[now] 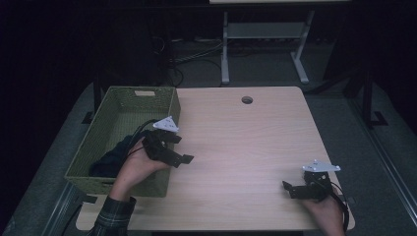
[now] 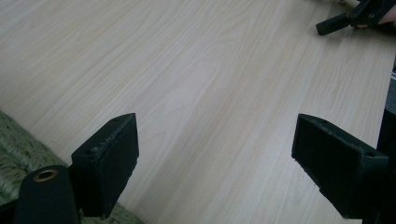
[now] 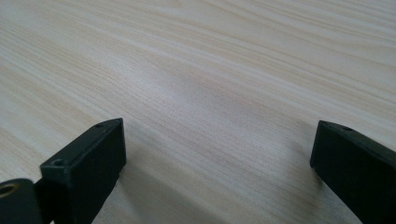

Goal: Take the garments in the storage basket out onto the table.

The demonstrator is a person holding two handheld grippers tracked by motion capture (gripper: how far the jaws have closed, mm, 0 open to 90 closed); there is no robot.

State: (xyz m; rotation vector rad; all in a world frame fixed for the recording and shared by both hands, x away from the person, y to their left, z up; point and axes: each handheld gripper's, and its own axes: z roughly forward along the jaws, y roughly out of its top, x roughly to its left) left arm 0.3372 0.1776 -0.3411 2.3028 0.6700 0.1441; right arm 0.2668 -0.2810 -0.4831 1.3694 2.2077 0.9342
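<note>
A green woven basket (image 1: 113, 104) stands at the table's left edge with a dark cloth (image 1: 109, 162) lying in its near end. My left gripper (image 1: 180, 151) hovers over the basket's right rim, pointing right across the table, open and empty. In the left gripper view its jaws stand wide apart over bare wood, with the basket's rim (image 2: 14, 144) at the lower left. My right gripper (image 1: 288, 189) rests near the table's front right corner, pointing left, open with nothing between its jaws. It also appears far off as the right gripper (image 2: 336, 22) in the left gripper view.
The light wooden table (image 1: 246, 142) has a round cable hole (image 1: 247, 100) near its far edge. Beyond the table stand a white desk frame (image 1: 265, 44) and cables on a dark floor. A grey mat borders the table on both sides.
</note>
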